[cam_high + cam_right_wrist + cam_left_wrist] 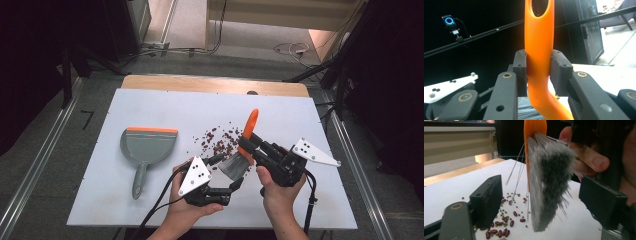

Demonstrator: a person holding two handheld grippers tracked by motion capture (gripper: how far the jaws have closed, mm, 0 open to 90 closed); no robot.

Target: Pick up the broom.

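A hand brush with an orange handle (251, 122) and grey bristles (234, 165) is held tilted above the white board, bristles pointing down. My right gripper (248, 143) is shut on the handle (539, 50), its pads (520, 72) pressing both sides. My left gripper (227, 172) is open, its jaws standing either side of the bristles (549, 185) with gaps showing. Red and small green beans (220, 140) lie scattered on the board under and beyond the brush, and they appear again as beans (501, 230) in the left gripper view. A grey dustpan (147, 145) with an orange lip lies to the left.
The white board (150, 100) covers a wooden table whose far edge (210, 82) shows behind it. Cables trail from both grippers toward the near edge. Dark floor and metal rails surround the table.
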